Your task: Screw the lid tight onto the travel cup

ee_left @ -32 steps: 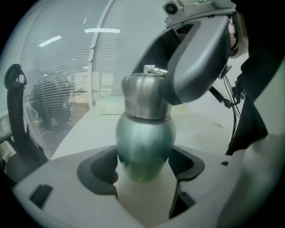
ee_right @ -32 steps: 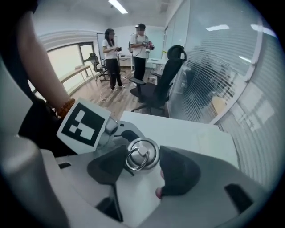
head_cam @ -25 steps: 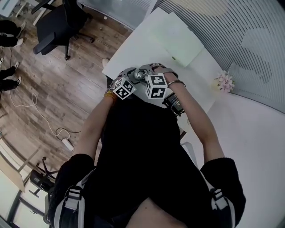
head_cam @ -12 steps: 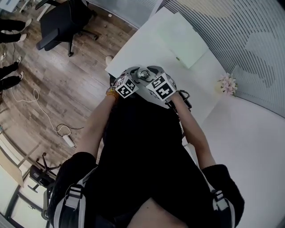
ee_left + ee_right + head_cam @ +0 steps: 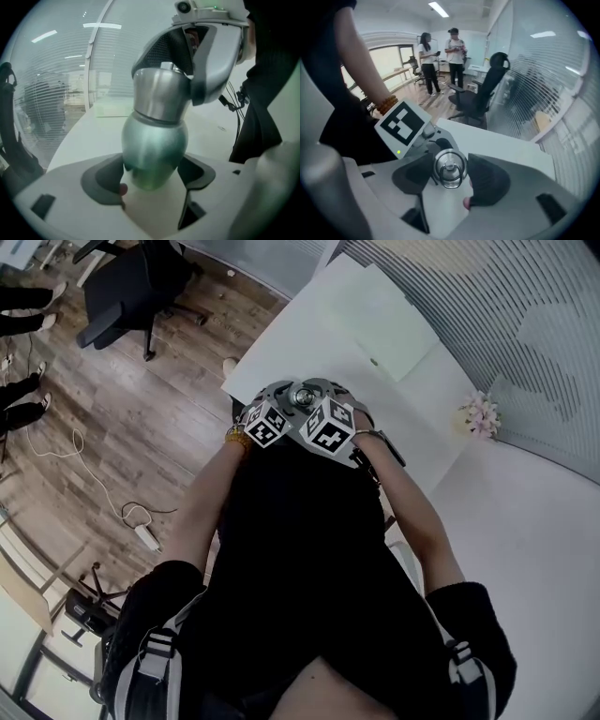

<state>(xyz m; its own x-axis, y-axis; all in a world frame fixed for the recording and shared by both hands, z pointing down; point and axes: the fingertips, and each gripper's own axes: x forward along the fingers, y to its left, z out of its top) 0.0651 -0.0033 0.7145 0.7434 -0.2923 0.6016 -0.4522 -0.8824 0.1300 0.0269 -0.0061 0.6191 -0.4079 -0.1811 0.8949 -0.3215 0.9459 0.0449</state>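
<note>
Left gripper [image 5: 152, 176] gripping travel cup [image 5: 154, 136] round body, holding it by table [image 5: 309, 343] edge; right gripper [image 5: 451, 178] jaws just closing onto lid [image 5: 449, 168] atop cup. Risk: pads slipping on smooth lid while twisting, leaving it loose

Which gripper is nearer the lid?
Right. The right gripper has the lid between its jaws, which have just been closing; the left gripper grips the cup lower down.

Buried beneath the marker cubes [image 5: 267, 425] in the head view: all of the travel cup [image 5: 154, 140] save the lid [image 5: 302, 396]. Cut by the left edge: standing people's legs [image 5: 19, 298]. Too small for detail: flowers [image 5: 476, 414]
</note>
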